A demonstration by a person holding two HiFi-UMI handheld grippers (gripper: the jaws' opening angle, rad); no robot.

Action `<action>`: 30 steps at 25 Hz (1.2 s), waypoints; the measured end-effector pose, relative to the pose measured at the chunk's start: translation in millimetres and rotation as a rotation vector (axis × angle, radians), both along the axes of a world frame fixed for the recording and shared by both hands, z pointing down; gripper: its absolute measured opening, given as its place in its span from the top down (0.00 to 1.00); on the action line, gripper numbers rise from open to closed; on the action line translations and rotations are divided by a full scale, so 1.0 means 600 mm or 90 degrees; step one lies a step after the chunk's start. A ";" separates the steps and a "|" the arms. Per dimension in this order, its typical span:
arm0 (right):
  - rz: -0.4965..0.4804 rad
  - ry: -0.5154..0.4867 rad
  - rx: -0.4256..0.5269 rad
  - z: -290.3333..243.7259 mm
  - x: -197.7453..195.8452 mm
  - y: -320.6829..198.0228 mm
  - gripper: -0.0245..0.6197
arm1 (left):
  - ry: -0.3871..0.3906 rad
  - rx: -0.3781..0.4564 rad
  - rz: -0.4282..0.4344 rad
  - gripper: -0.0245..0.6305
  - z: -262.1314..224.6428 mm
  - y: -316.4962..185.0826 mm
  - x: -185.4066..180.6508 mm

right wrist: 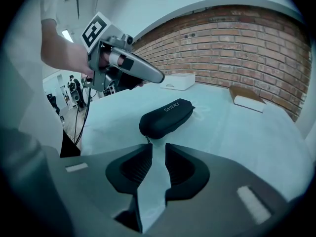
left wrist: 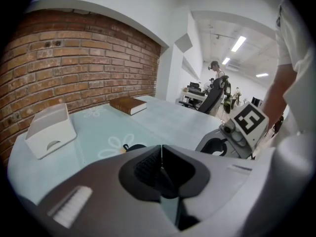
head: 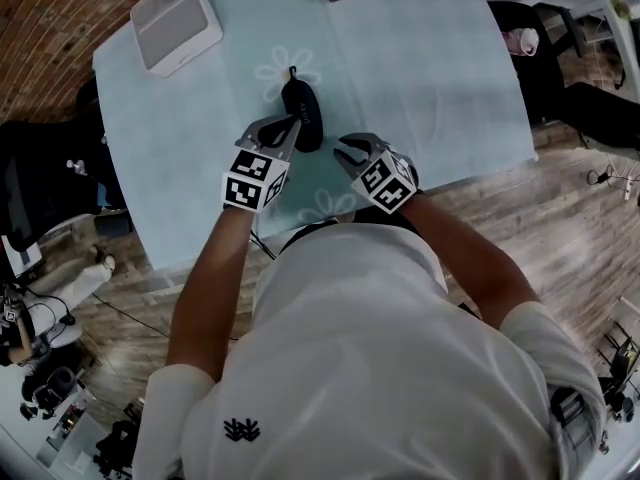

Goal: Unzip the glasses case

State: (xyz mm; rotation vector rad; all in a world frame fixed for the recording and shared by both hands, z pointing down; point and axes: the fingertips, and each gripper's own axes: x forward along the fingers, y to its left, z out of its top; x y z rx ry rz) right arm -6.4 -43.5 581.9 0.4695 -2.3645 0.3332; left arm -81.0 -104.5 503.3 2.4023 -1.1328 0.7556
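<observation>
The black semi-rigid glasses case (right wrist: 166,116) looked light and slide-prone; the left hand-held gripper (left wrist: 161,152), jaws together, could pin it, while the right hand-held gripper (right wrist: 158,154), jaws parted and empty, took its zip pull (right wrist: 147,139).

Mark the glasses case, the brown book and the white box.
glasses case (right wrist: 167,116): right gripper view, middle of its black shell.
brown book (left wrist: 127,103): left gripper view, its top cover.
white box (head: 175,20): head view, centre of its top face.
</observation>
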 end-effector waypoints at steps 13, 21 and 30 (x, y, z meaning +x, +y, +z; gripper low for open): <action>-0.093 0.023 -0.017 0.043 -0.067 0.027 0.85 | -0.041 -0.034 0.028 0.88 0.062 -0.032 0.013; -0.036 0.050 -0.012 0.054 -0.075 0.013 0.86 | -0.056 -0.038 0.046 0.88 0.089 -0.028 0.023; -0.012 0.048 -0.025 0.056 -0.070 0.018 0.95 | -0.053 -0.047 0.061 0.88 0.092 -0.021 0.041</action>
